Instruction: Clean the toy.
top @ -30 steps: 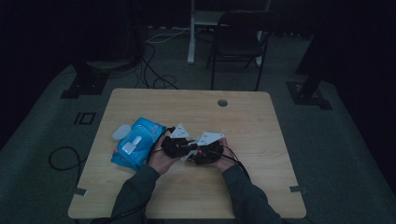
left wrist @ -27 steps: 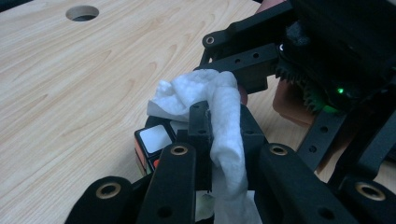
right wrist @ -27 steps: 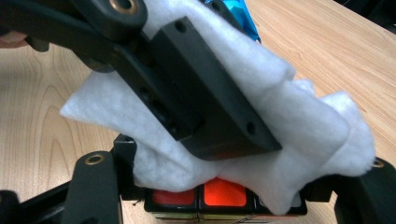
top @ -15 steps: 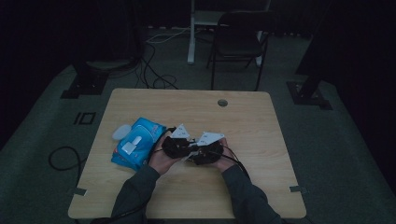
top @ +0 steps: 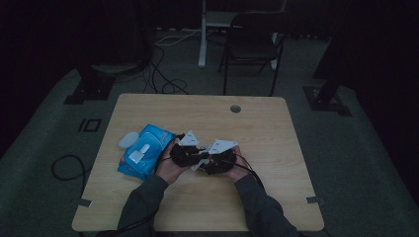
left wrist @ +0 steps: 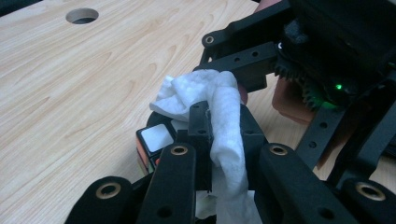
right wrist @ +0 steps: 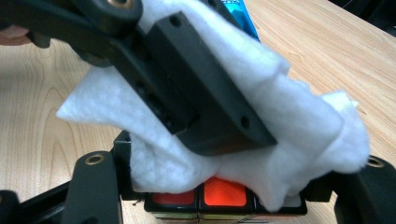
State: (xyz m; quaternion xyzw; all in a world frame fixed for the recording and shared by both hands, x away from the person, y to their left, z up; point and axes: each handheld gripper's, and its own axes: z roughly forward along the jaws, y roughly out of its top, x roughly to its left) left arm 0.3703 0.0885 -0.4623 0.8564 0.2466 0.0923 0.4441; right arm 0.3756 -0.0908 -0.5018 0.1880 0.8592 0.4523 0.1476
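At the near middle of the bench (top: 276,128), the right tool (right wrist: 224,205) clamped a rigid, smooth-faced puzzle cube (right wrist: 219,192) by opposite sides. The left tool (left wrist: 219,140) pinched a soft, limp white wipe (left wrist: 224,135) against its top; a fold gripped best.
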